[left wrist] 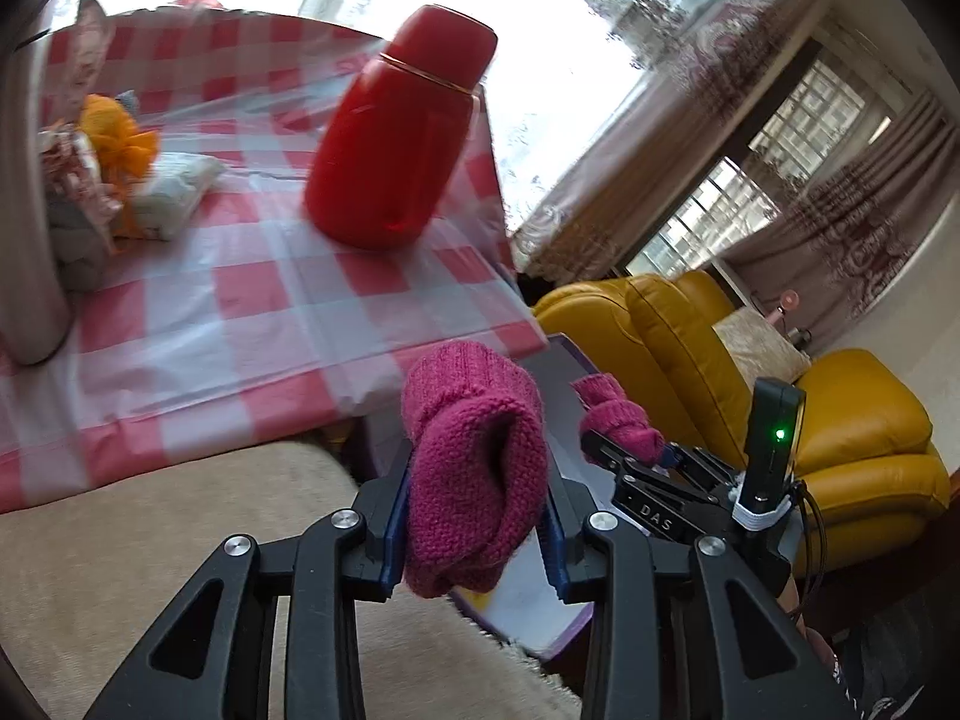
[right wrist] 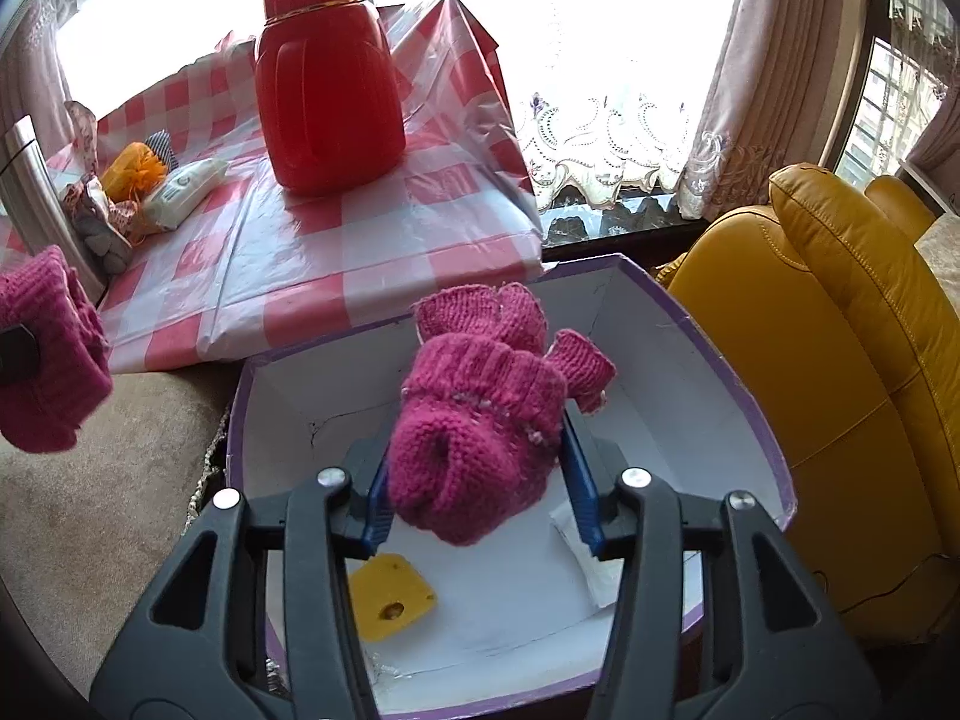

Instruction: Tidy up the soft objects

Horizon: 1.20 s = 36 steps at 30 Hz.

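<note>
Two pink knitted gloves are in the air. My left gripper (left wrist: 480,480) is shut on one pink glove (left wrist: 474,420), held over a beige cushion beside the box; the same glove shows at the left edge of the right wrist view (right wrist: 48,354). My right gripper (right wrist: 477,468) holds the other pink glove (right wrist: 480,420) between its blue pads, above the open white box with a purple rim (right wrist: 690,324). On the box floor lie a yellow cheese-shaped sponge (right wrist: 390,597) and a white packet (right wrist: 591,564). The right gripper with its glove (left wrist: 618,420) also appears in the left wrist view.
A red thermos (right wrist: 330,90) stands on the red-and-white checked tablecloth (right wrist: 300,276). At the table's left lie an orange soft item (right wrist: 135,171), a tissue pack (right wrist: 180,192), patterned cloth and a metal cylinder (right wrist: 36,198). A yellow leather sofa (right wrist: 840,360) borders the box on the right.
</note>
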Motion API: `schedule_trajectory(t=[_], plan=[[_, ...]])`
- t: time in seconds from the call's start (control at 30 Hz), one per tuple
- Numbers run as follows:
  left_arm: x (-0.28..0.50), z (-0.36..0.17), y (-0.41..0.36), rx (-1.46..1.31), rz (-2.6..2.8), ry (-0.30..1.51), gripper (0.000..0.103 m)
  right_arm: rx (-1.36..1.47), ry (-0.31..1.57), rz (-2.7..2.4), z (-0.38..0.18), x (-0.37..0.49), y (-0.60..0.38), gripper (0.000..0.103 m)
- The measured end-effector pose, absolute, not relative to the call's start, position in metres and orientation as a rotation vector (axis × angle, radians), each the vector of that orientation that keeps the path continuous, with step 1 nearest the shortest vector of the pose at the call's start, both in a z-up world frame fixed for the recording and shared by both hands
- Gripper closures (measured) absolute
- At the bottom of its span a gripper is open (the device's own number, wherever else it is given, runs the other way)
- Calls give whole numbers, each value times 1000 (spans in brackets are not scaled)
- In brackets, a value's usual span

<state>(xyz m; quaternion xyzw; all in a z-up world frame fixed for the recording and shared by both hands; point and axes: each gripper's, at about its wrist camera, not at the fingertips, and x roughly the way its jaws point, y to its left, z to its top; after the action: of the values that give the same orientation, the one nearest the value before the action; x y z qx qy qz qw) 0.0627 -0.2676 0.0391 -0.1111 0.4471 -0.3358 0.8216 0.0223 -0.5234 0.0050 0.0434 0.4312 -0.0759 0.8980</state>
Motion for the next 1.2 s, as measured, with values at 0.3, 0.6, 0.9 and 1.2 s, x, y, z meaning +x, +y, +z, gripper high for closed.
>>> schedule_trajectory(t=[0.3, 0.6, 0.9, 1.2], plan=[[61, 38, -282, -210, -758, 965, 42, 59, 852, -162, 13, 21, -519, 27], [56, 45, -278, -162, -683, 939, 26, -23, 830, -151, 21, 23, -493, 12], [55, 55, -229, -162, -448, 846, 23, -69, 792, -127, 32, 26, -467, 10], [52, 56, -131, -275, -344, 812, 23, 24, 804, 47, 36, 29, -442, 10]])
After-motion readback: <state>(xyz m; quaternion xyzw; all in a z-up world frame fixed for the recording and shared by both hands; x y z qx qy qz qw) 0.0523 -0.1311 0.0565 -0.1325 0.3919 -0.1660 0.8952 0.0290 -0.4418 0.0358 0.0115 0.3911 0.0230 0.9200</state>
